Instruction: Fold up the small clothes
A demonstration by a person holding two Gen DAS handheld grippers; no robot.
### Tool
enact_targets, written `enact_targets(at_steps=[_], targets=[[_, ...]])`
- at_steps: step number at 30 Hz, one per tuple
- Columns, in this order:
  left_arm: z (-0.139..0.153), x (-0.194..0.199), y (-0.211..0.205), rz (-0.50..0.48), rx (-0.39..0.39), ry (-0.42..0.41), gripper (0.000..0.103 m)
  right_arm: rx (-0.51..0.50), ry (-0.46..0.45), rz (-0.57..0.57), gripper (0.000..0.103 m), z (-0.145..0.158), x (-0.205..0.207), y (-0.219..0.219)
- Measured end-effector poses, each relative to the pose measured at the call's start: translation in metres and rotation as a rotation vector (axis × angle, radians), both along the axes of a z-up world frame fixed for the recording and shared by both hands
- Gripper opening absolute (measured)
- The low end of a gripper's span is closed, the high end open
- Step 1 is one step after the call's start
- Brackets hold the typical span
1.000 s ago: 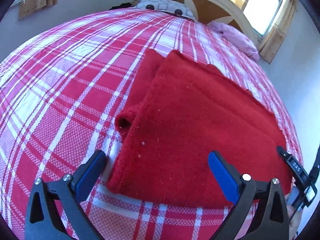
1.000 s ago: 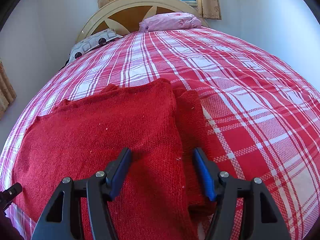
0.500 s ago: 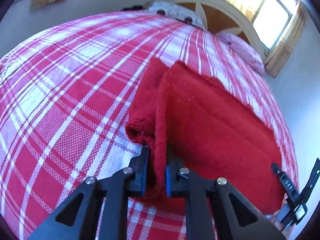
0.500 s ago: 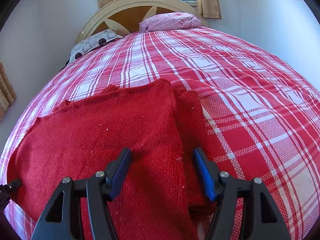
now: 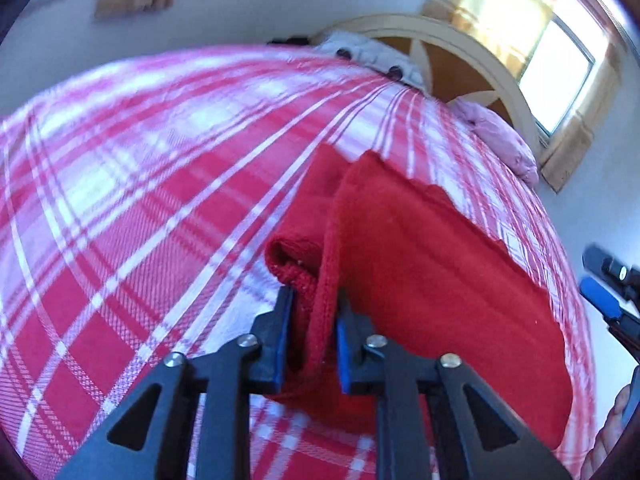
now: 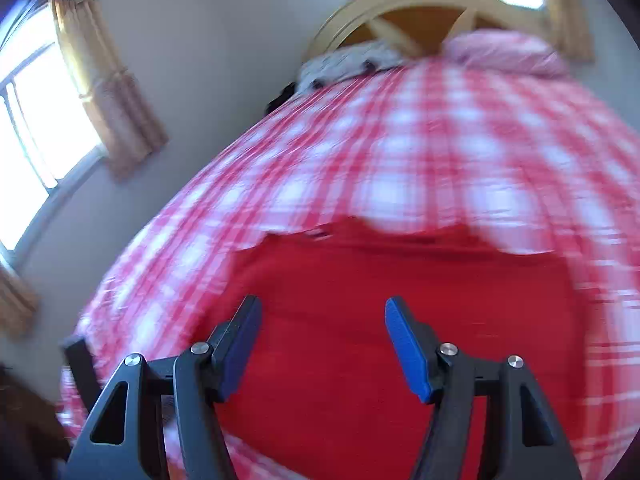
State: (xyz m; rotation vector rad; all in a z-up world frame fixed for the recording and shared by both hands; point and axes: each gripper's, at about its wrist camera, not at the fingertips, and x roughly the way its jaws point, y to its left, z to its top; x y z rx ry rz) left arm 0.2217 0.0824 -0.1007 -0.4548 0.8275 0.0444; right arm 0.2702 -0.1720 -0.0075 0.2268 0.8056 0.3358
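A red knitted sweater (image 5: 432,264) lies on the red and white plaid bedspread (image 5: 120,208), with a sleeve folded along its left side. My left gripper (image 5: 312,308) is shut on the sweater's near left corner, the edge pinched between its blue pads. In the right wrist view the sweater (image 6: 400,300) fills the lower middle, blurred by motion. My right gripper (image 6: 320,320) is open and empty above the sweater. The right gripper also shows at the right edge of the left wrist view (image 5: 608,300).
A cream and wood headboard (image 5: 452,60) stands at the far end of the bed, with a spotted grey pillow (image 5: 372,60) and a pink pillow (image 5: 500,136). Curtained windows (image 6: 36,128) flank the bed. A dark post (image 6: 82,368) stands at the bed's left edge.
My left gripper closed on the sweater's near left corner and lifted it slightly. My right gripper stayed open and swung left across the sweater, with its view tilted and blurred.
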Motion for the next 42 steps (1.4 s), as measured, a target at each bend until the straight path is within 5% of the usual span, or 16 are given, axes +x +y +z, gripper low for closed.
enact_targets(at_steps=[4, 5, 7, 8, 9, 14, 19, 24, 29, 32, 35, 37, 42], targets=[[-0.012, 0.001, 0.019, -0.017, -0.211, -0.018, 0.056, -0.009, 0.055, 0.069, 0.065, -0.014, 0.022, 0.048], [-0.013, 0.002, 0.020, -0.020, -0.226, -0.023, 0.057, -0.019, 0.082, 0.088, 0.065, -0.019, 0.031, 0.061], [-0.012, 0.001, 0.017, -0.016, -0.205, -0.035, 0.044, -0.027, 0.130, 0.105, 0.065, -0.029, 0.044, 0.077], [-0.013, 0.000, 0.016, -0.017, -0.190, -0.038, 0.018, -0.032, 0.149, 0.115, 0.065, -0.034, 0.050, 0.082], [-0.014, 0.000, 0.014, -0.028, -0.195, -0.034, 0.014, -0.037, 0.170, 0.131, 0.065, -0.039, 0.057, 0.090], [-0.007, -0.007, 0.015, -0.037, -0.204, -0.109, 0.014, -0.085, 0.237, 0.181, 0.066, -0.053, 0.081, 0.120], [0.006, -0.017, 0.007, -0.037, -0.131, -0.194, 0.014, -0.187, 0.284, 0.228, 0.083, -0.062, 0.103, 0.159], [0.002, -0.016, 0.013, -0.030, -0.170, -0.180, 0.014, -0.364, 0.348, 0.270, 0.091, -0.083, 0.122, 0.193], [0.003, -0.020, 0.011, -0.040, -0.170, -0.202, 0.013, -0.601, 0.314, 0.326, 0.100, -0.103, 0.119, 0.221], [0.006, -0.025, 0.007, -0.044, -0.158, -0.211, 0.013, -0.597, 0.325, 0.324, 0.099, -0.103, 0.120, 0.217], [0.005, -0.025, 0.008, -0.046, -0.171, -0.207, 0.013, -0.588, 0.321, 0.342, 0.076, -0.098, 0.120, 0.206], [0.004, -0.024, 0.009, -0.049, -0.175, -0.206, 0.013, -0.583, 0.316, 0.306, 0.040, -0.091, 0.124, 0.193], [0.006, -0.022, 0.003, -0.064, -0.158, -0.202, 0.013, -0.365, 0.331, 0.220, 0.028, -0.074, 0.129, 0.146]])
